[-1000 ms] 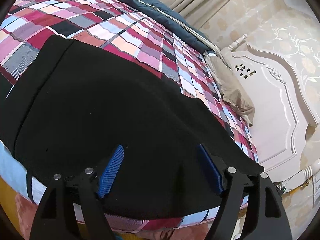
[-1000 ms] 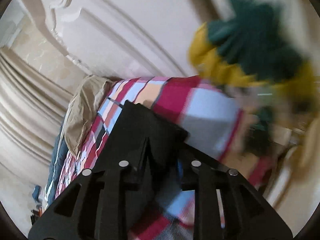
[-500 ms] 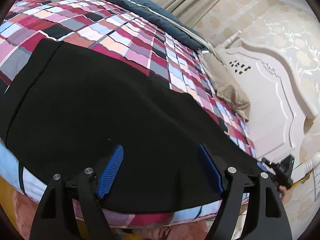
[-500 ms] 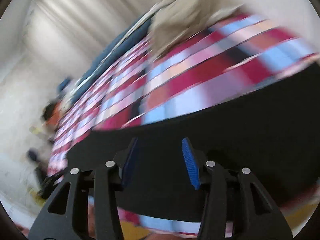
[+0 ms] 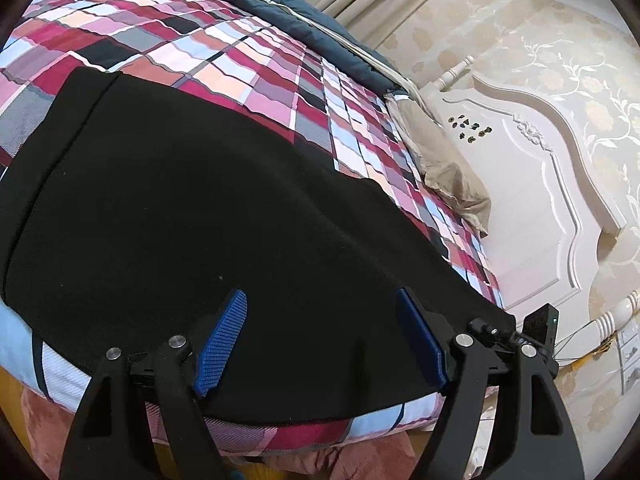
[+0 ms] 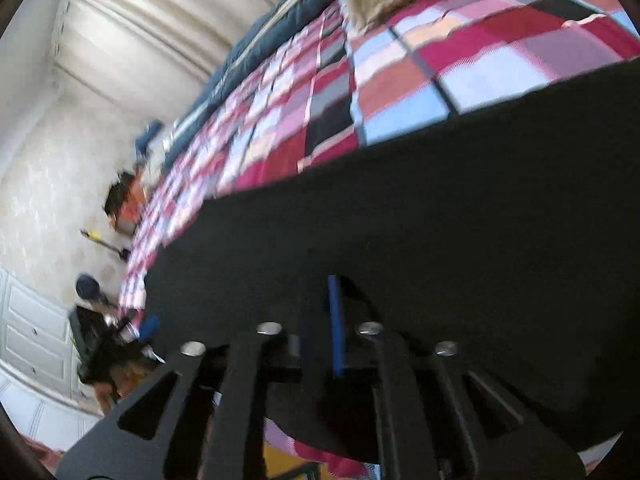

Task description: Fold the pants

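Black pants (image 5: 192,216) lie flat along the near edge of a bed with a plaid cover (image 5: 256,60). My left gripper (image 5: 320,336) is open, its blue pads apart just above the pants near the bed's front edge. In the right wrist view the pants (image 6: 460,208) fill the lower half. My right gripper (image 6: 326,320) has its jaws closed together at the near edge of the black cloth. The blurred frame does not show clearly whether cloth is pinched between the pads. The right gripper also shows in the left wrist view (image 5: 520,332) at the pants' right end.
A white headboard (image 5: 532,184) stands at the right. A tan pillow (image 5: 444,168) and a dark blue quilt (image 5: 304,12) lie along the bed's far side. Curtains hang behind. Clutter (image 6: 120,208) sits on the floor by the far wall.
My right gripper swung from facing the headboard to facing along the pants, came down to their near edge and its jaws closed. My left gripper stayed open and barely moved.
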`<state>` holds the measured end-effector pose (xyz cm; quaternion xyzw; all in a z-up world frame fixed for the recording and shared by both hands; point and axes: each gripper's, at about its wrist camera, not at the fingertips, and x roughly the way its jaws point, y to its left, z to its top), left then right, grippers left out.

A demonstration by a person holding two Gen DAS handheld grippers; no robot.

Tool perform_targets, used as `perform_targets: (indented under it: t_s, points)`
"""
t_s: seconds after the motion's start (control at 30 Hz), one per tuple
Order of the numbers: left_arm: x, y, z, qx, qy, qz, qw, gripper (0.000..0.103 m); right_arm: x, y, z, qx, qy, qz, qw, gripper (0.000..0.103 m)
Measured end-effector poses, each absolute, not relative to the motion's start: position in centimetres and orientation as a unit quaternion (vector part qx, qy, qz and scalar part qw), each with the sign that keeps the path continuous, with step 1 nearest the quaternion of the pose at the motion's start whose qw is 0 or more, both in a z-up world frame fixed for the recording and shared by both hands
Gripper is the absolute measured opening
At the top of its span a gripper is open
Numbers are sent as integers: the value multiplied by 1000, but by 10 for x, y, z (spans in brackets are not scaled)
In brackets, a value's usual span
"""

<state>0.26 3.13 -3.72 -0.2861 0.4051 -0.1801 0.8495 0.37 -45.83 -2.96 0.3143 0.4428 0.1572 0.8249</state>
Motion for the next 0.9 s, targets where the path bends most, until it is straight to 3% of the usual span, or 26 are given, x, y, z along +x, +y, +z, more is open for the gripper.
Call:
perform_targets:
  t_s: [0.03,0.07,0.37,0.5,0.73,0.8,0.87,0.9]
  points:
    - [2,32,-36,-287,405,-180,849,76,-1,-465,-21,313,432,152,832,54]
    - [1,34,-35,-287,403,-179,851,76,-8,-477,-9,306,414,135,847,69]
    - [16,66,-28,-291,391,-151,860,76,-51,-668,43,272,354,-93,890,74]
    - [24,81,-40,-334,398,-165,838,78,-65,-740,19,277,397,-157,861,74]
    - [28,88,-44,-365,401,-200,816,87,-46,-737,-23,253,468,-119,838,77]
    - [28,90,-46,-374,398,-205,812,89,-43,-727,-23,224,477,-124,841,67]
    - [26,91,-47,-379,393,-210,811,89,-42,-723,-21,217,485,-123,838,30]
    - [26,91,-47,-378,392,-211,811,90,-43,-723,-18,224,487,-111,837,21]
